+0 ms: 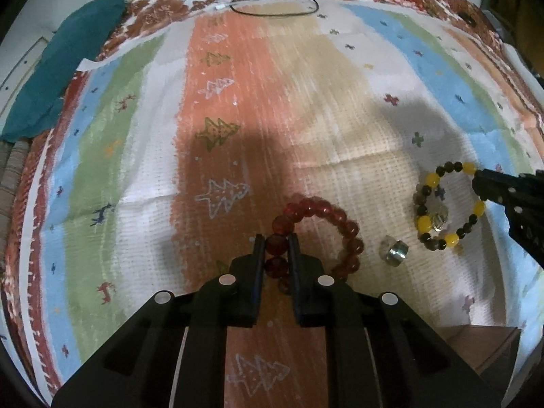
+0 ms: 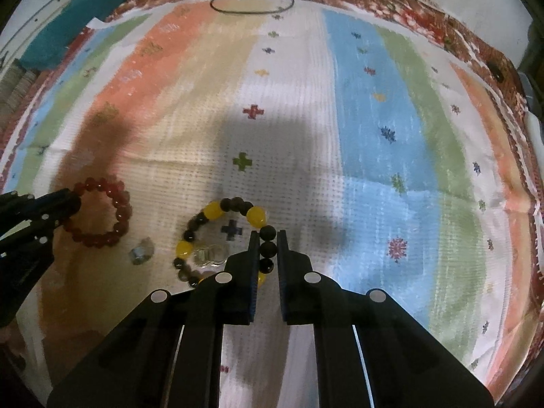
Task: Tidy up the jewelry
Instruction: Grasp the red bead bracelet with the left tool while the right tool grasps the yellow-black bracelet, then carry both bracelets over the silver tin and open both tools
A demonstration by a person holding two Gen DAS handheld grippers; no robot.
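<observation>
Beads fill both of my grips. My left gripper [image 1: 276,243] is clamped on the red bracelet [image 1: 319,234], its pads pinching one bead of the ring. My right gripper [image 2: 267,239] is clamped on the yellow-and-dark bracelet [image 2: 221,238], holding a dark bead on its right side. Both bracelets sit side by side on the striped cloth [image 1: 306,102], toward its near edge, the red one to the left, well apart from each other. Between them lies a small silvery ring [image 1: 394,251], touched by neither tool. A clear faceted piece [image 2: 209,255] rests inside the yellow bracelet's loop; I cannot tell whether it is attached.

As I judge it, the sorting has barely begun: two pieces are gripped, nothing looks placed anywhere, and the ring waits. No box or tray for jewelry is in view.

Room is generous. The middle and far stretch of the cloth is bare up to a thin dark cord [image 1: 272,6] looped at the far edge. A teal fabric [image 1: 68,61] lies off the far left corner. Beyond the near right corner a brown surface [image 1: 482,343] shows.
</observation>
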